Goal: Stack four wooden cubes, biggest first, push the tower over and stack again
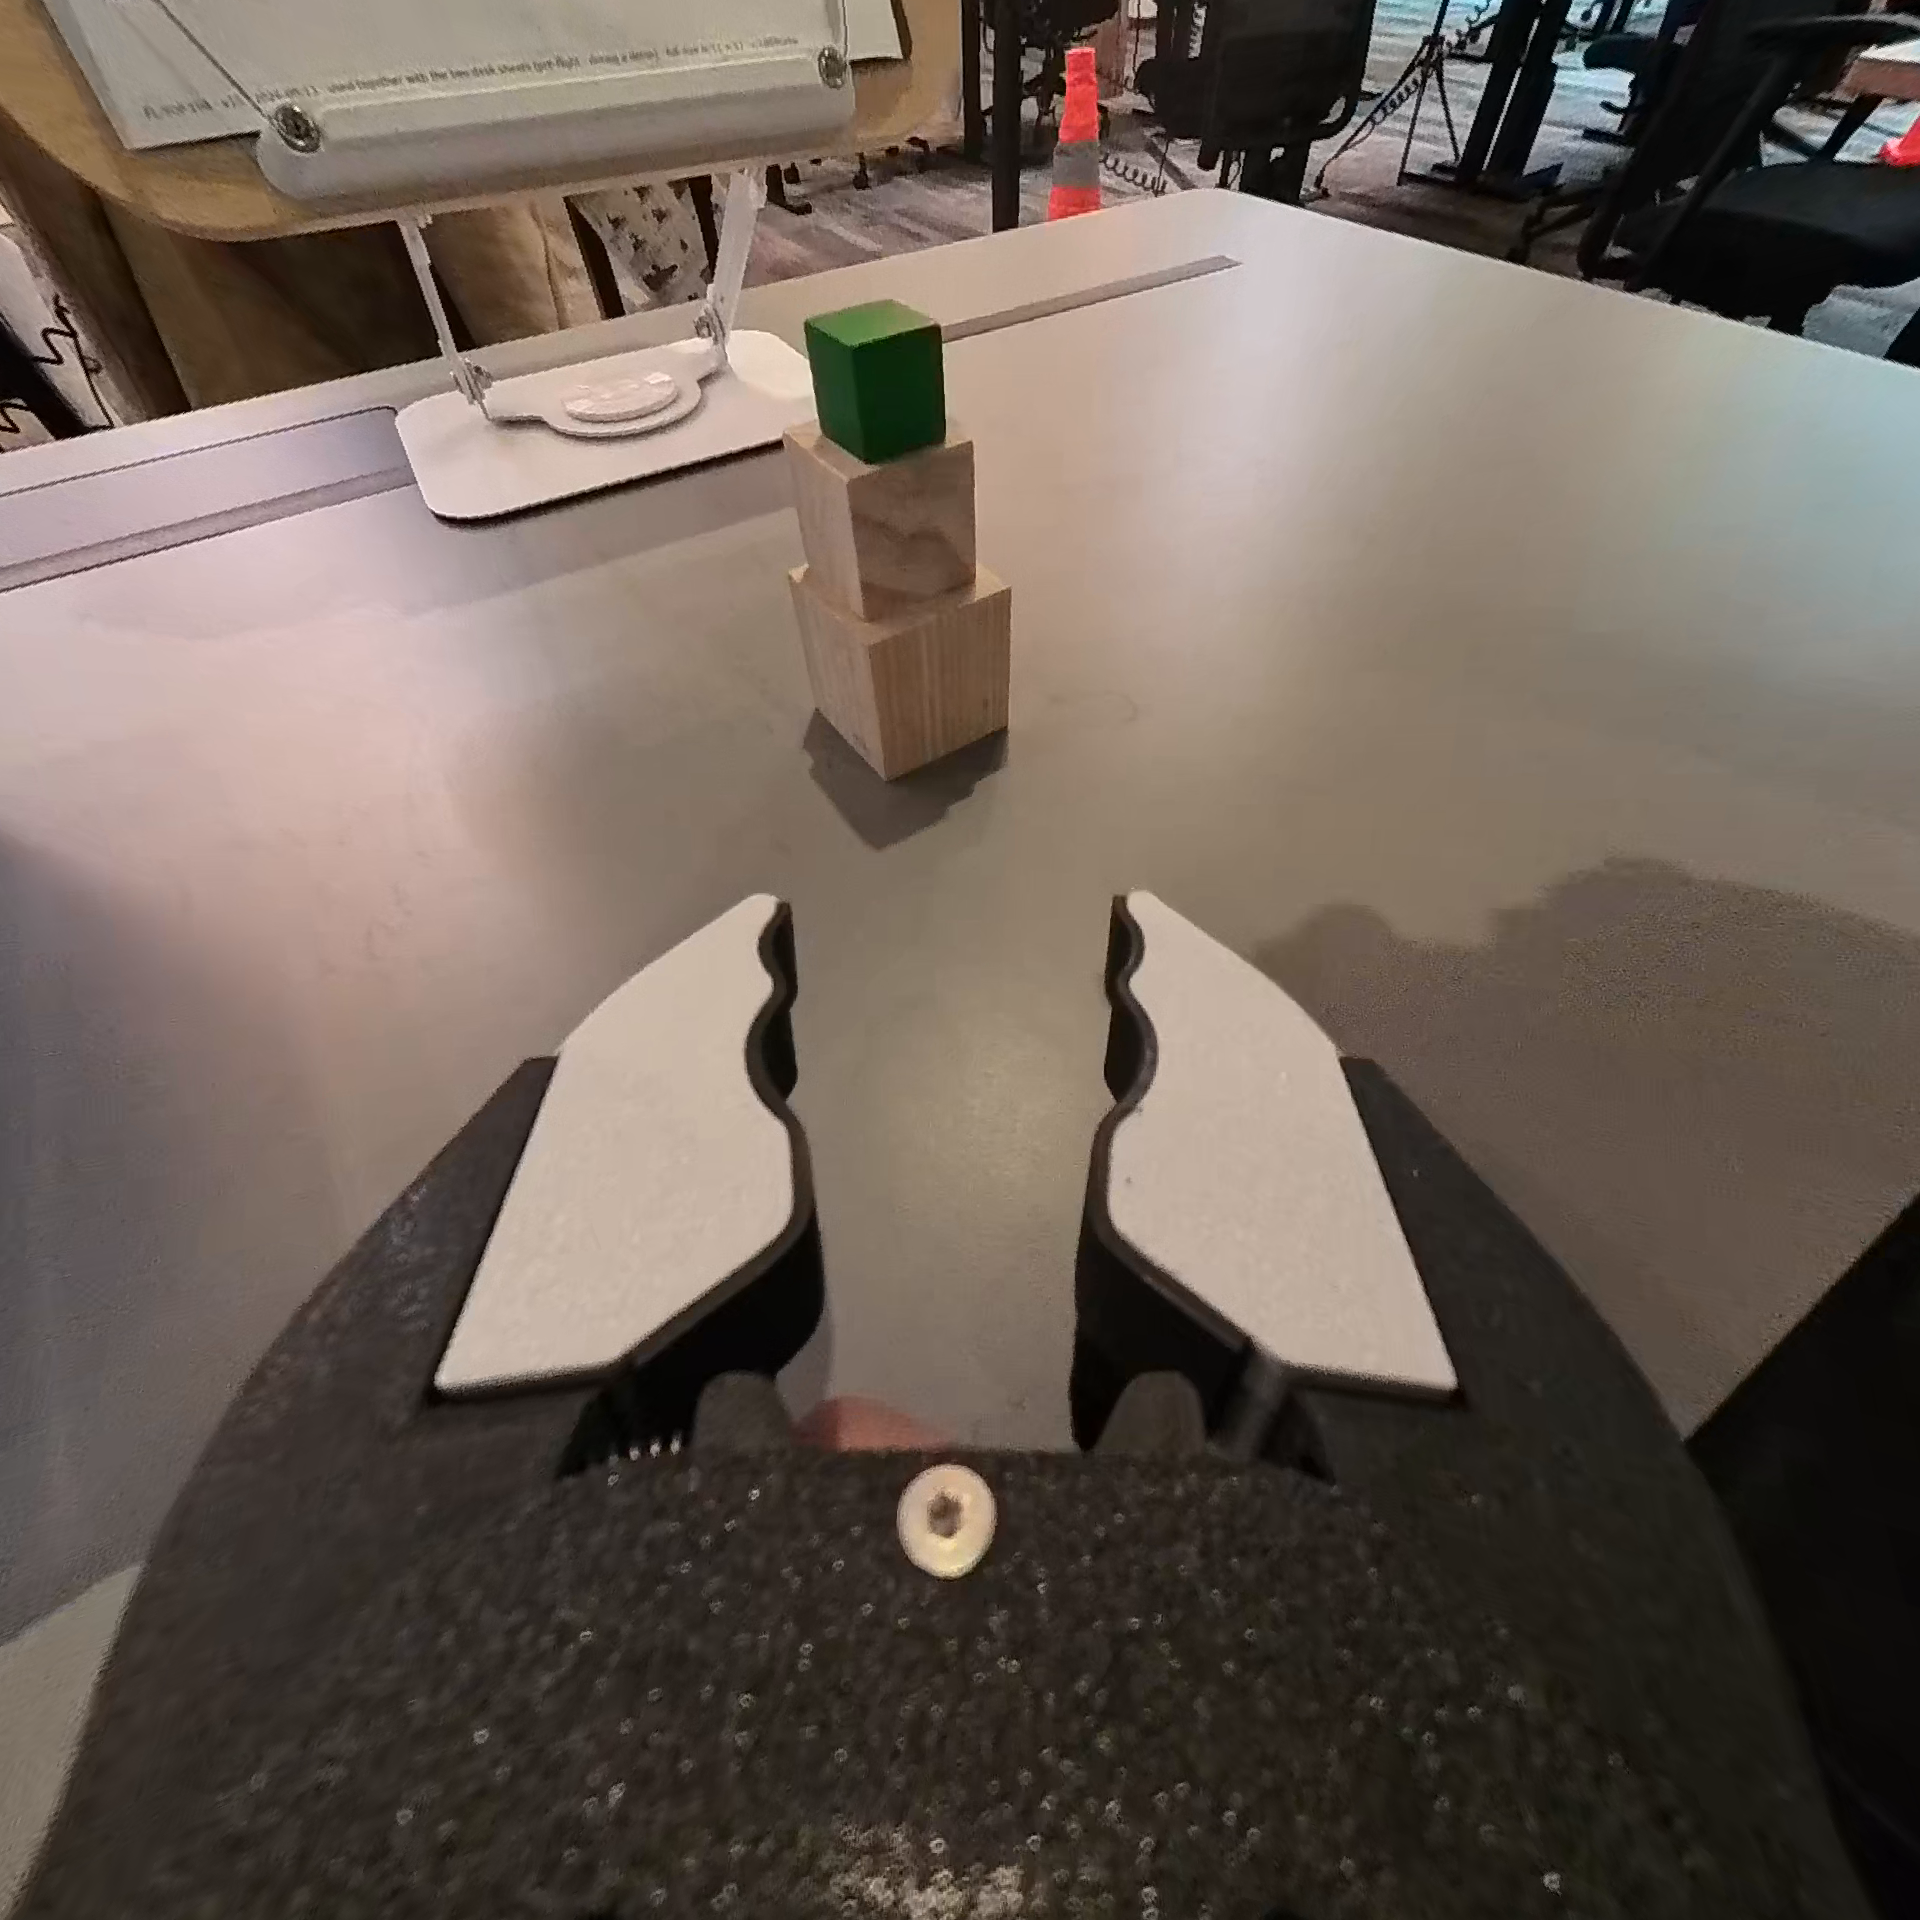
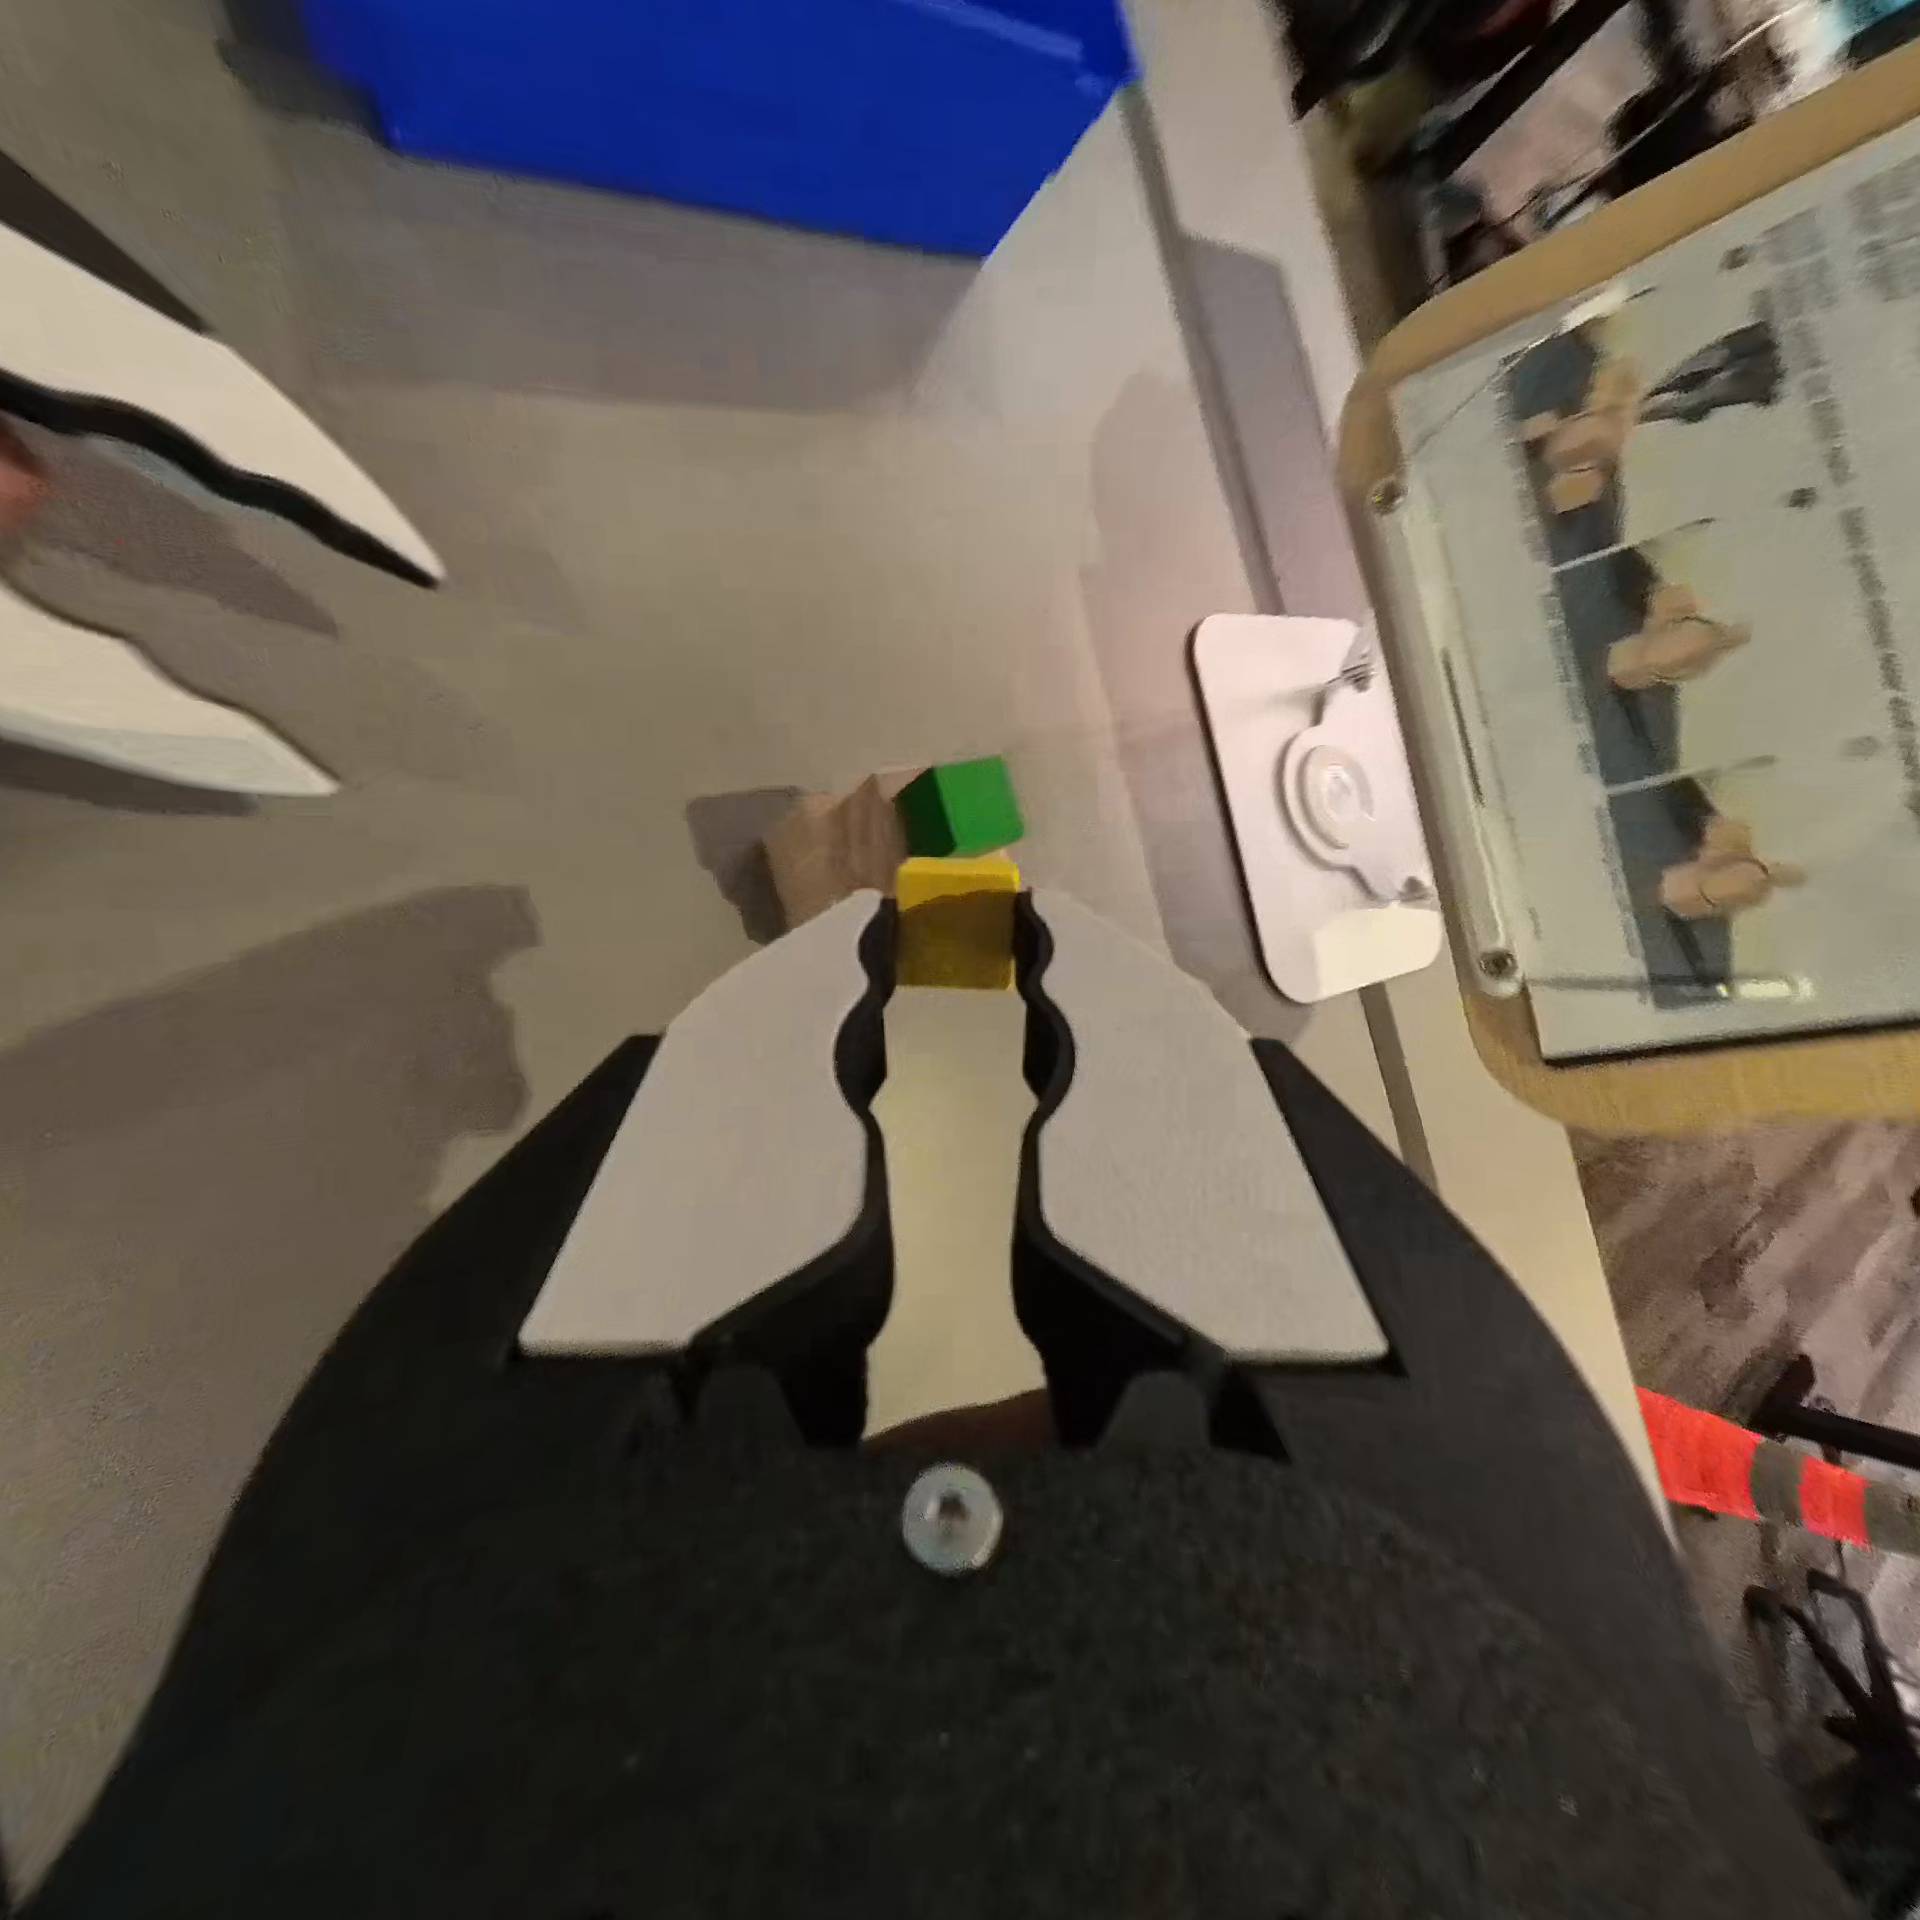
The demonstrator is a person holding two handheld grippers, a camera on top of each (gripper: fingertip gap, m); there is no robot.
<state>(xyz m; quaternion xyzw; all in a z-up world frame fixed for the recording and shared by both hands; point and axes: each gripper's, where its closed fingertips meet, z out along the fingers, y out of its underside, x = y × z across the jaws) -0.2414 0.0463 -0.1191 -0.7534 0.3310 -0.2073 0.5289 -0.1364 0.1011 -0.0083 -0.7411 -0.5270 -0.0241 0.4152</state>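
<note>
A tower of three cubes stands on the grey table (image 1: 1455,623): a large pale wooden cube (image 1: 914,675) at the bottom, a smaller wooden cube (image 1: 899,530) on it, a green cube (image 1: 878,379) on top. My left gripper (image 1: 948,914) is open and empty, a short way in front of the tower. My right gripper (image 2: 954,914) is shut on a small yellow cube (image 2: 956,930) and holds it close to the green cube (image 2: 961,810), in a view rolled sideways. The left gripper's fingers (image 2: 208,436) show at that view's left edge.
A white stand with a clear sheet holder (image 1: 582,416) sits just behind and left of the tower; it also shows in the right wrist view (image 2: 1320,800). A blue bin (image 2: 727,104) lies on the table. Orange cones (image 1: 1075,135) and office chairs stand on the floor beyond. Some 15 cm of space lies between my two pairs of fingers.
</note>
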